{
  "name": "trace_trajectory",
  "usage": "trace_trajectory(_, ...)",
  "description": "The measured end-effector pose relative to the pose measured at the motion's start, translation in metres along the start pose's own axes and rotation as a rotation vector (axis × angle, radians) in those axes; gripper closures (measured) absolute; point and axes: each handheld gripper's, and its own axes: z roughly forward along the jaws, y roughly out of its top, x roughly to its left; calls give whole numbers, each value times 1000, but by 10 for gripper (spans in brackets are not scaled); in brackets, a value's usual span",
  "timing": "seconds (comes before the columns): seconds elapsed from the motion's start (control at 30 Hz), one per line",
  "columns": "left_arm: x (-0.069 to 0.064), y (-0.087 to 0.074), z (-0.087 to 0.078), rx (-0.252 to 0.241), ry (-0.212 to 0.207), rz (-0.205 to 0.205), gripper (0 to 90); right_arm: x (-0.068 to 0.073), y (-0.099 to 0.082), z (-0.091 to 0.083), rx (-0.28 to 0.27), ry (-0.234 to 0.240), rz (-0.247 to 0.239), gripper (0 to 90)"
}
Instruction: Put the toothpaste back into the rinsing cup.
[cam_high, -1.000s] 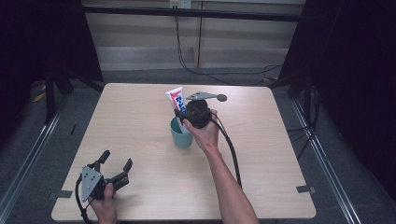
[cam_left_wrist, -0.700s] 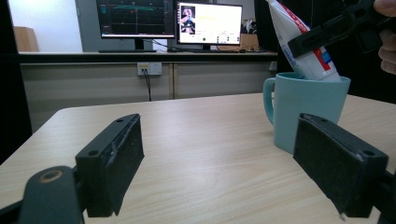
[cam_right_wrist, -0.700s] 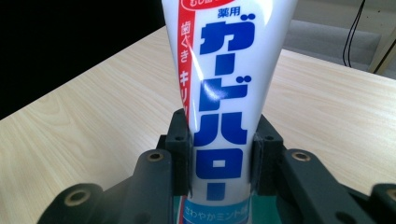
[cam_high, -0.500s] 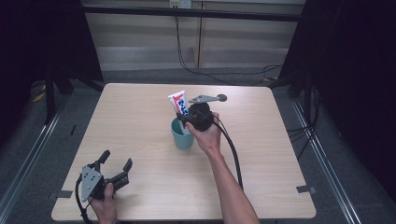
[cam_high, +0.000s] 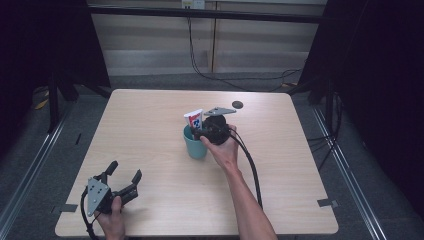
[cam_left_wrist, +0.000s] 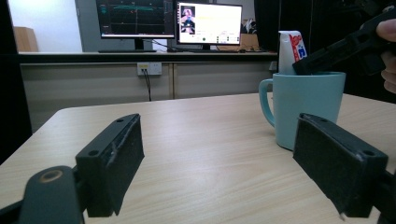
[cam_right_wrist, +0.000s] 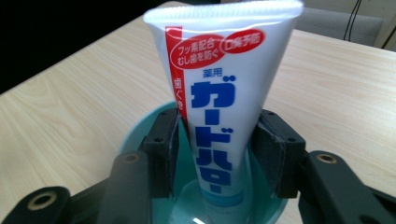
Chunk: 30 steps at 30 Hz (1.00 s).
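**Toothpaste tube standing in the mug, right jaws just letting go**

Nearest the person, the left gripper rests at the table's near left corner, jaws spread wide with nothing between them, well apart from the work.

Farther in, near the table's middle, the right gripper reaches down into the teal mug. Its jaws have just been opening: the toothpaste tube is between them, cap end down on the mug's floor and crimped end up, but in the right gripper view a thin gap seems to show on each side of the tube, so the pads probably no longer press on it; the angle is too steep to be certain. The tube leans slightly, its flat crimp rising above the rim.

As a judgement, the tube is light and soft: a laminate skin that dents under pressure and is smooth enough to slip. The best hold is across the flat faces near the upper half, below the crimp, with gentle force. The mug looks rigid and heavier, steady enough to stay put; its handle faces the left gripper.

Beyond the mug lies a small dark disc, then the table's far edge.
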Motion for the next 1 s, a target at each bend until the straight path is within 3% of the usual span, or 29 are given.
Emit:
trace_trajectory(0.03,0,0,0,-1,0,-3,162,-1,1,-2,-11,12,7,639)
trace_trajectory(0.17,0,0,0,-1,3,2,162,0,11,-11,-66,23,4,529)
trace_trajectory(0.23,0,0,0,-1,2,4,162,0,13,-13,-62,34,-3,527)
trace_trajectory(0.33,0,0,0,-2,4,2,162,0,11,-12,-49,6,-12,444)
trace_trajectory(0.43,0,0,0,-5,5,2,162,-5,8,-13,-60,8,20,395)
trace_trajectory(0.8,0,0,0,-2,0,2,162,-8,10,-18,-67,-7,66,137)
trace_trajectory(1.0,0,0,0,-7,1,-3,162,-8,8,-26,-83,-4,70,138)
